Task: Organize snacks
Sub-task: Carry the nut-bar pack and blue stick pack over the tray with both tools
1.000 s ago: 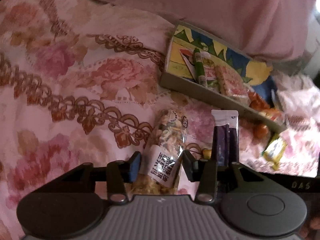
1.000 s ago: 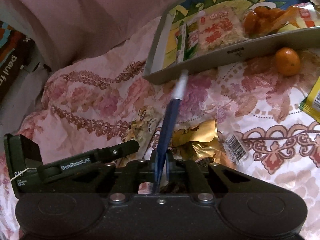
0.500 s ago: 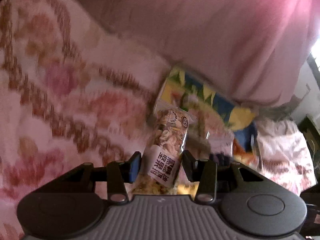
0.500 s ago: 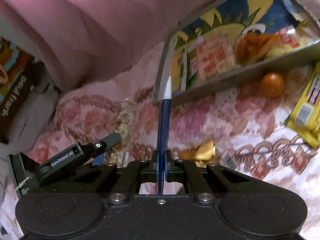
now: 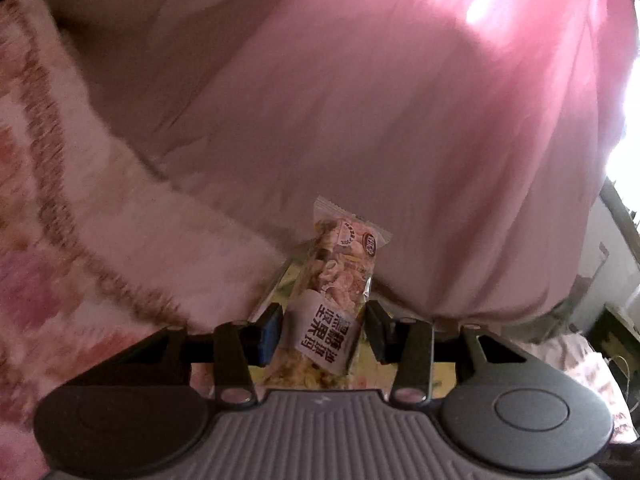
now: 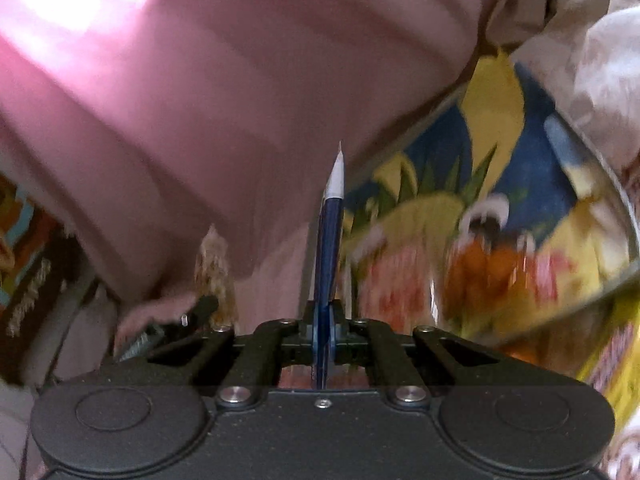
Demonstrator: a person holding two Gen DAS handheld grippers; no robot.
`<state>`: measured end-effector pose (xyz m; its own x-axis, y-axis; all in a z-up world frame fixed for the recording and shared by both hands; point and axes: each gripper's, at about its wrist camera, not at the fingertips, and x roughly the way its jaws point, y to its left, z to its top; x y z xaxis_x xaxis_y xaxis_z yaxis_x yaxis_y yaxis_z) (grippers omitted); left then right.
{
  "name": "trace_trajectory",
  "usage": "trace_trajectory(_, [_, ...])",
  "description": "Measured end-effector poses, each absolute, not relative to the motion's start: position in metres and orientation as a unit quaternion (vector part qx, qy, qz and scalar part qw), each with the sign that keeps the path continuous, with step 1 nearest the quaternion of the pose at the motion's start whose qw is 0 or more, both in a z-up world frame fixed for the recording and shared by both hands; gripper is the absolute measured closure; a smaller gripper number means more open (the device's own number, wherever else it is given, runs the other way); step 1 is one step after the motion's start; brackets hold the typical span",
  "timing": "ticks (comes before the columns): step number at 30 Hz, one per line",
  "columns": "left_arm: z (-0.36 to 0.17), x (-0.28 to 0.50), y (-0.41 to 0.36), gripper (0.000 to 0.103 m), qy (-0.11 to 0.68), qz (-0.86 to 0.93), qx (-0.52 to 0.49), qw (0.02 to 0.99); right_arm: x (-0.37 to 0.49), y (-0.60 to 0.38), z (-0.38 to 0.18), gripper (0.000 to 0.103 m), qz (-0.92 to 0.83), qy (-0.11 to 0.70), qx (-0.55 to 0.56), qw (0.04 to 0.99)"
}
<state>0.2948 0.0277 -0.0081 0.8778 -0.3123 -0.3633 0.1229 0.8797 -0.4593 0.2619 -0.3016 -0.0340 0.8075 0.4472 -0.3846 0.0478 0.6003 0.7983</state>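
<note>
Two light crinkly packets are up near the tray (image 6: 500, 152): left gripper (image 5: 322, 330) pinches the nut bar (image 5: 332, 292) at its lower half (stiff yet crushable), right gripper (image 6: 325, 330) clamps the slim blue sachet (image 6: 329, 248), floppy, low down.

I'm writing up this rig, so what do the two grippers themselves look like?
Left gripper: grey ribbed body between two dark round caps, black linkage arms with silver pivot screws, and a blue pad on one black finger. Right gripper: all black, speckled matte body, the same round caps and silver screws. No sleeves or cables are visible.
</note>
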Motion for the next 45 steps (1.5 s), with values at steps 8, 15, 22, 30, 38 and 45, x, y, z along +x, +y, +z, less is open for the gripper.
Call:
trace_trajectory(8, [-0.042, 0.341, 0.004, 0.055, 0.254, -0.096, -0.210, 0.939, 0.302, -0.324, -0.051, 0.098, 0.083, 0.257, 0.463, 0.844])
trace_trajectory(15, [-0.069, 0.356, -0.011, 0.055, 0.281, -0.100, -0.190, 0.935, 0.309, -0.310, -0.079, 0.098, 0.063, 0.296, 0.431, 0.850])
trace_trajectory(22, [-0.083, 0.363, -0.019, 0.055, 0.291, -0.103, -0.158, 0.938, 0.311, -0.304, -0.087, 0.096, 0.049, 0.310, 0.403, 0.860])
trace_trajectory(30, [-0.087, 0.353, -0.032, 0.055, 0.292, -0.106, -0.115, 0.943, 0.313, -0.295, -0.083, 0.093, 0.038, 0.322, 0.358, 0.876])
trace_trajectory(38, [-0.084, 0.352, -0.042, 0.053, 0.299, -0.109, -0.096, 0.943, 0.314, -0.288, -0.074, 0.084, 0.025, 0.330, 0.309, 0.892])
trace_trajectory(45, [-0.078, 0.346, -0.042, 0.033, 0.293, -0.109, -0.099, 0.945, 0.312, -0.278, -0.063, 0.068, 0.011, 0.341, 0.246, 0.907])
